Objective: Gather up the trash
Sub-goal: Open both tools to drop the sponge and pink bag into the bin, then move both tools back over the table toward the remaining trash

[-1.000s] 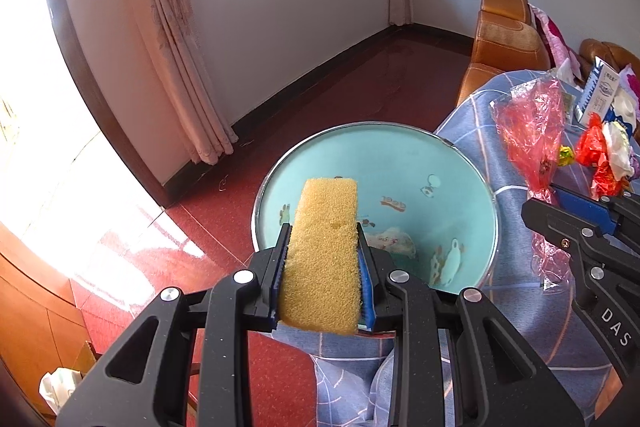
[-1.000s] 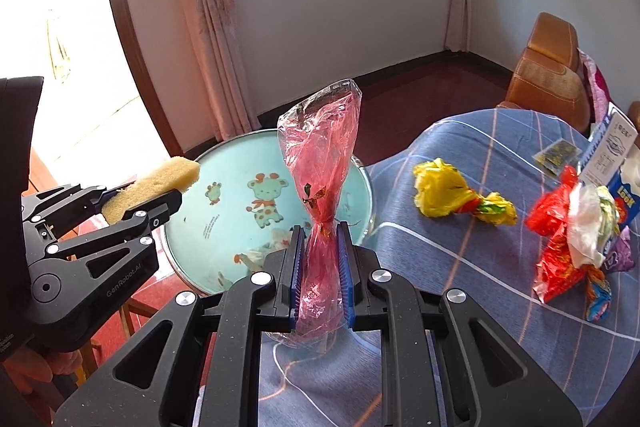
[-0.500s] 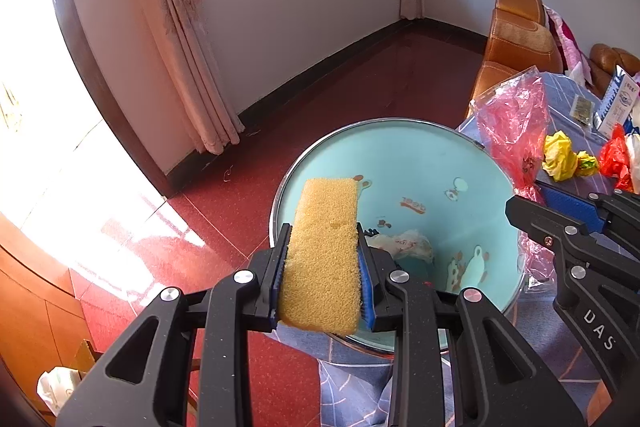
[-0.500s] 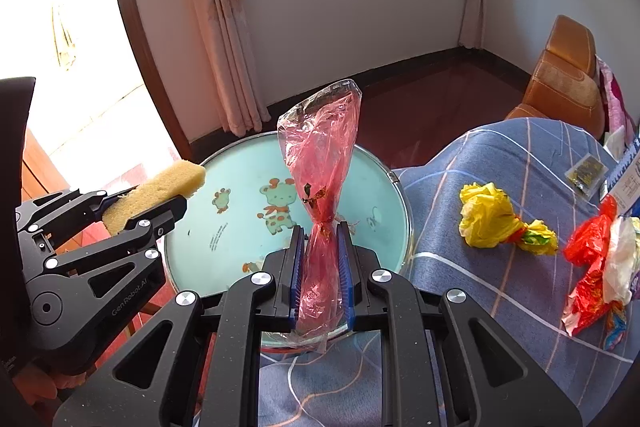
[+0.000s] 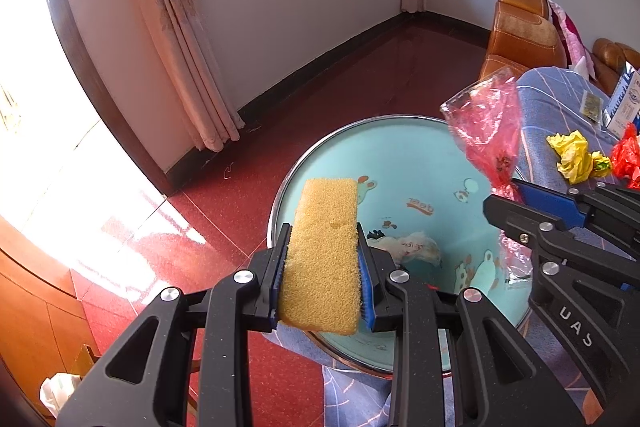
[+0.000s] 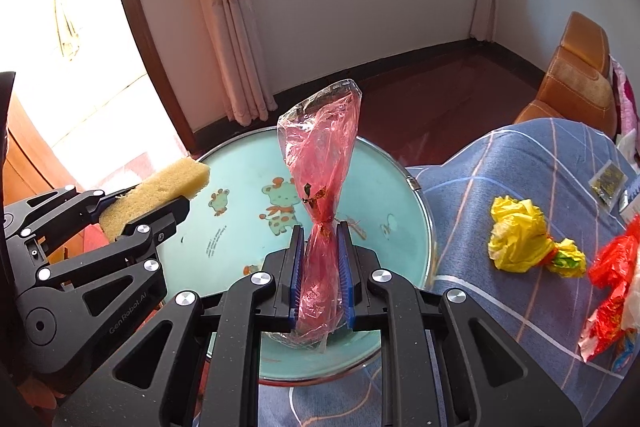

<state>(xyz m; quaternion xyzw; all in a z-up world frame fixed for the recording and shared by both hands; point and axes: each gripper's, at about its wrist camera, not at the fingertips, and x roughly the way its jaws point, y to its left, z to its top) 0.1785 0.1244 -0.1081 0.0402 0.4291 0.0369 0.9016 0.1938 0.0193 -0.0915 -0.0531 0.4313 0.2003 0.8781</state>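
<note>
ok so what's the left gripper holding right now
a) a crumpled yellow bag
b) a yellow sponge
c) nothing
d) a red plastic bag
b, the left gripper is shut on the yellow sponge above the teal basin, while the red plastic bag sits in the right gripper.

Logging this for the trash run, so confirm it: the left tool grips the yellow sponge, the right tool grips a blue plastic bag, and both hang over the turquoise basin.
One thing is wrong: the plastic bag in the right tool is red, not blue, as the right wrist view shows. The rest stands: the left tool grips the yellow sponge, and both hang over the turquoise basin.
</note>
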